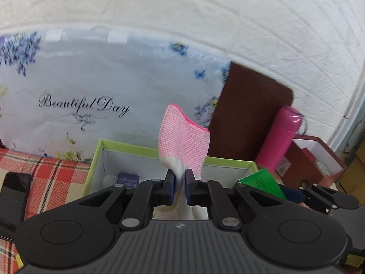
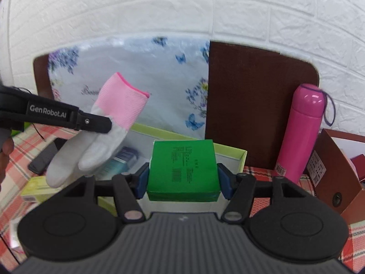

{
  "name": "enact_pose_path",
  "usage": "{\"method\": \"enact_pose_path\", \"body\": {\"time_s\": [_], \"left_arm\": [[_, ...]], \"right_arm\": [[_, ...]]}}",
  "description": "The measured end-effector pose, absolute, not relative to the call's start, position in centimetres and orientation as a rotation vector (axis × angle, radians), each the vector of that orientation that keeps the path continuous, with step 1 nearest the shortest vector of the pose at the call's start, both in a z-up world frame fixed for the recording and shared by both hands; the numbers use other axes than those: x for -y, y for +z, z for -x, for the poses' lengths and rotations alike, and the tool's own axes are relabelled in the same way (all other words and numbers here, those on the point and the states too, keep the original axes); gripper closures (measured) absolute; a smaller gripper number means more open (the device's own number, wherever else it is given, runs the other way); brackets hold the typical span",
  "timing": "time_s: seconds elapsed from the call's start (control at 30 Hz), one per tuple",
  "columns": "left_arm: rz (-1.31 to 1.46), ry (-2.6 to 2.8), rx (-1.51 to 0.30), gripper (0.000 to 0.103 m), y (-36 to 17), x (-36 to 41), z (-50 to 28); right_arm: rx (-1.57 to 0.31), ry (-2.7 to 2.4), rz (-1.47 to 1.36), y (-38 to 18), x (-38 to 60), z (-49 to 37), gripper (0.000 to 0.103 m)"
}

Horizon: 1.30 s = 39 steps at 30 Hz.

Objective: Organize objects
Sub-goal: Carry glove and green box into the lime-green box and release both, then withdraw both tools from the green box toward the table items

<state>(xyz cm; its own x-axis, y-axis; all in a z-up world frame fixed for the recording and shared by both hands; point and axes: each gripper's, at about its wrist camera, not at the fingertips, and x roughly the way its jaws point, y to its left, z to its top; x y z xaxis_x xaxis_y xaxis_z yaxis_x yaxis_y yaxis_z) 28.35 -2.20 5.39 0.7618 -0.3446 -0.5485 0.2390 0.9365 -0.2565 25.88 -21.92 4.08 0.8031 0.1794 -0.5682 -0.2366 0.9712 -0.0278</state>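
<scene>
The left gripper (image 1: pixel 180 187) is clamped on a pink-cuffed white glove (image 1: pixel 184 141), held above the green-rimmed box (image 1: pixel 127 147). The right gripper (image 2: pixel 182 178) is clamped on a green packet (image 2: pixel 182 171) near the box's right end. Small cartons (image 2: pixel 124 159) lie inside the box. A pink bottle (image 2: pixel 301 132) stands far right on the plaid-covered surface (image 1: pixel 50 171), against a white brick wall (image 2: pixel 182 6).

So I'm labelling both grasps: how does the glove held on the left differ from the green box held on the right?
The glove is soft, pink and white, and hangs limp; the green box is rigid and square. The left gripper pinches the glove with its fingers nearly together; the right gripper spans the green box's sides. Both are held over the lime-edged tray.
</scene>
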Motion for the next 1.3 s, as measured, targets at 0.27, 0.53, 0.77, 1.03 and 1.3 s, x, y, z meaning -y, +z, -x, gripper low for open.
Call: {"method": "enact_pose_path", "body": {"time_s": [0.27, 0.53, 0.77, 1.03, 1.3], "left_arm": [[0.138, -0.276, -0.729, 0.094, 1.8, 2.7, -32.3], [0.093, -0.276, -0.768, 0.094, -0.8, 3.1, -33.0], [0.111, -0.239, -0.711, 0.019, -0.2, 2.7, -32.0], [0.065, -0.232, -0.578, 0.018, 4.1, 2.6, -28.3], [0.06, -0.196, -0.465, 0.016, 7.2, 2.5, -21.0]], "right_arm": [[-0.724, 0.231, 0.155, 0.2, 21.2, -30.4, 0.043], [-0.788, 0.245, 0.265, -1.4, 19.3, -31.8, 0.042], [-0.772, 0.239, 0.258, -0.6, 19.5, -31.4, 0.016], [-0.626, 0.219, 0.191, 4.4, 21.4, -28.0, 0.0], [-0.51, 0.209, 0.111, 7.6, 22.8, -21.6, 0.0]]}}
